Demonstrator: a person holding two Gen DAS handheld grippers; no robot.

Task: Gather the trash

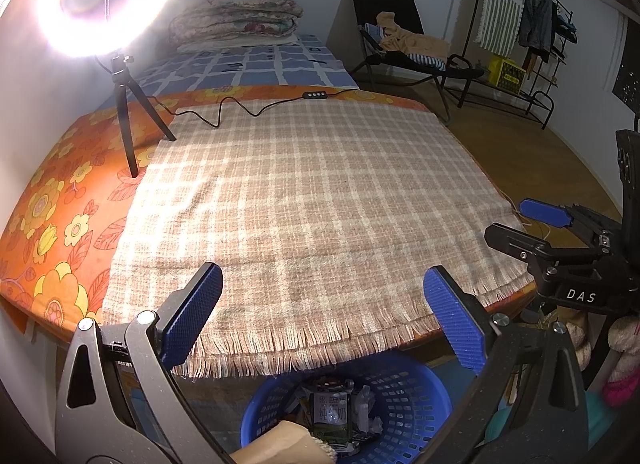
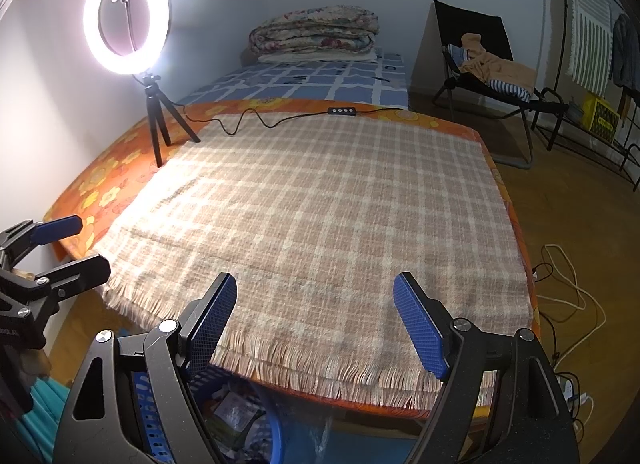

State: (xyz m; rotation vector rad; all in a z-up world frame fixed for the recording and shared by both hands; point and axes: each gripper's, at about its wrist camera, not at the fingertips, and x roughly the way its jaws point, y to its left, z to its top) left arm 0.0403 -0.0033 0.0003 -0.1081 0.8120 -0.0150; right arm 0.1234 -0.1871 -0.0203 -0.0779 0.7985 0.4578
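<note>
2 hand-held grippers hang over the checked blanket (image 1: 312, 199), both with jaws wide apart and nothing in them: the left hand-held gripper (image 1: 324, 316) and the right hand-held gripper (image 2: 316, 324). Trash (image 1: 332, 412) sits low in the blue basket (image 1: 416, 396) by the bed's edge, so it looks easy to drop into.

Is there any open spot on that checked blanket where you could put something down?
Nearly all of the checked blanket is bare, from its fringed near edge to the black cable at the far edge. The far left corner is crowded by the ring light tripod. Below the near edge, the blue basket already holds trash.
</note>
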